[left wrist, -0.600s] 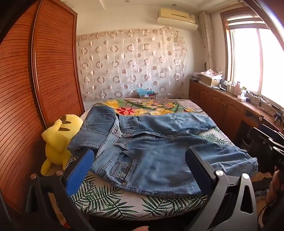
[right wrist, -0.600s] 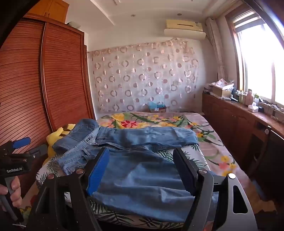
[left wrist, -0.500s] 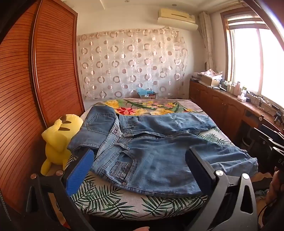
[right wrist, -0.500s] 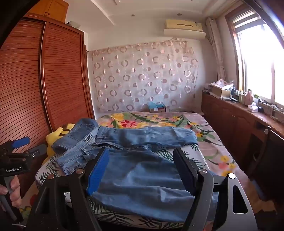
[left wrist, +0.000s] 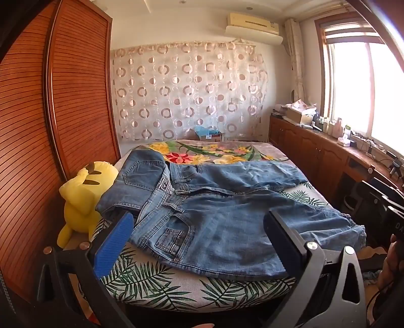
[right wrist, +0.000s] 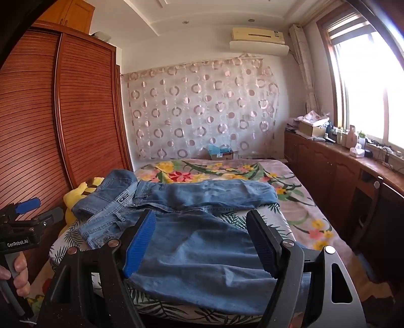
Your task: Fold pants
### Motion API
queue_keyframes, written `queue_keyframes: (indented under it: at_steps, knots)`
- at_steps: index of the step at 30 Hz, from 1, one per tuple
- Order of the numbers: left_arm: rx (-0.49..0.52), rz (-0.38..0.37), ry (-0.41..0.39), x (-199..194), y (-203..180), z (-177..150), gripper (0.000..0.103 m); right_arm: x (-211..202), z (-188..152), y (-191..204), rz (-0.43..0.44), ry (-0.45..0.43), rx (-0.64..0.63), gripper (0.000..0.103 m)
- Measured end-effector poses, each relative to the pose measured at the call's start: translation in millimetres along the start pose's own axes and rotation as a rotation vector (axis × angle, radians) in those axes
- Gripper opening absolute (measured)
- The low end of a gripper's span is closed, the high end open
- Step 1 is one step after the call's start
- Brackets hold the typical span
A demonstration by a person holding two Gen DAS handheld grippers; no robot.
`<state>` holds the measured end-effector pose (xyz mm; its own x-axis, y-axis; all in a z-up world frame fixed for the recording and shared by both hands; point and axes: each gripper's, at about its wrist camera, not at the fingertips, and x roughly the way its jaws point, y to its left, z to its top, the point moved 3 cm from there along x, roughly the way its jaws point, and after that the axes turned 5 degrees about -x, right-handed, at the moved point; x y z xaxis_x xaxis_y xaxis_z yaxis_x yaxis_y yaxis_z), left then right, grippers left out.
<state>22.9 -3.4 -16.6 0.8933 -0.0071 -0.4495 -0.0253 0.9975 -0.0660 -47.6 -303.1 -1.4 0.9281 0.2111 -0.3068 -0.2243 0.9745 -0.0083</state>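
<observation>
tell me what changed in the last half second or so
Nothing visibly changed. The blue denim jeans still lie spread on the leaf-print bed, and the left gripper and right gripper still hover over them, jaws open.

Bed (left wrist: 156,290) with palm-leaf sheet at near end, floral blanket (left wrist: 207,155) across far half. Yellow Pikachu plush (left wrist: 83,191) wedged at bed's left edge, against slatted wooden wardrobe doors (left wrist: 58,113). Circle-patterned curtain (left wrist: 186,90) across far wall; cardboard box with blue contents (left wrist: 210,133) at bed's far edge. Air conditioner (left wrist: 252,24) high on far wall. Wooden cabinet counter (right wrist: 335,161) along right wall under bright window (right wrist: 366,75), crowded with bottles, tissue box (right wrist: 357,152) and cardboard boxes.
</observation>
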Motion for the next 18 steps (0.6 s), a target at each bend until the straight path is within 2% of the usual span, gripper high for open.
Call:
queue_keyframes:
  at_steps: [18]
  knots:
    - [-0.005, -0.004, 0.002, 0.1, 7.1, 1.3, 0.103, 0.8, -0.6, 0.6, 0.001, 0.014, 0.013, 0.076]
